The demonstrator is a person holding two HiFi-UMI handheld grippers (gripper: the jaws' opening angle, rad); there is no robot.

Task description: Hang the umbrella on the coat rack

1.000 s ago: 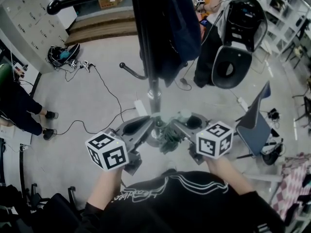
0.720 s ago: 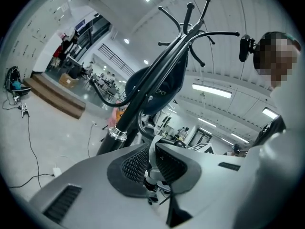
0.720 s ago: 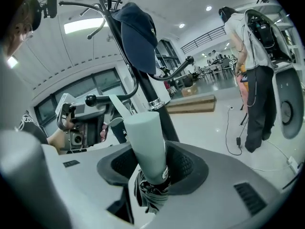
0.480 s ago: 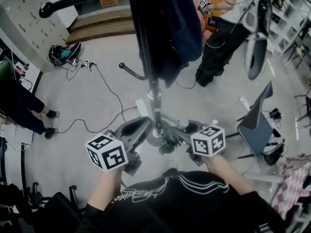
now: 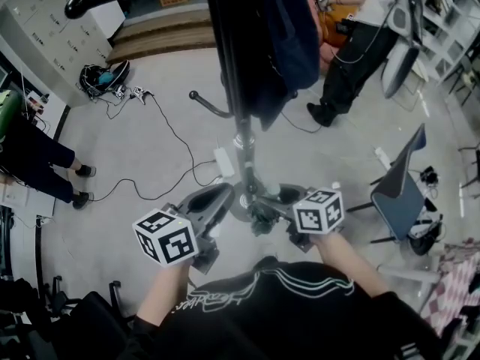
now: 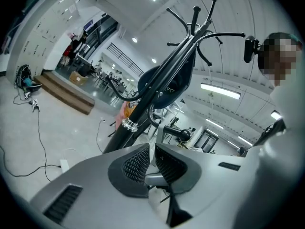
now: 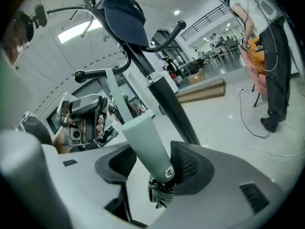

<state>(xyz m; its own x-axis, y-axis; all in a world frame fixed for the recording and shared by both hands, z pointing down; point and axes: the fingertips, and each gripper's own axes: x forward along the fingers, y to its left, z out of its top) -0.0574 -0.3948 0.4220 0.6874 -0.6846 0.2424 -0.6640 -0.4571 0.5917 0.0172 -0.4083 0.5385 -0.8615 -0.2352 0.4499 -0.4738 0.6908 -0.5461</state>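
The right hand-held gripper (image 7: 153, 160), jaws just opening and slack around the pale green handle of the folded umbrella (image 7: 145, 142), and the left hand-held gripper (image 6: 152, 159), clenched shut, flank the coat rack (image 5: 241, 137) pole above a grey floor (image 5: 135, 156) trailing cables (image 5: 177, 145), a blue chair (image 5: 396, 193) rightward.

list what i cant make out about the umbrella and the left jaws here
Umbrella: right gripper view shows only its pale green handle and some folded fabric; the rest is hidden below.
Round mark on the handle's end: right gripper view, too small to read.
Left gripper: jaws shut; whether they pinch anything thin is too small to tell in left gripper view.
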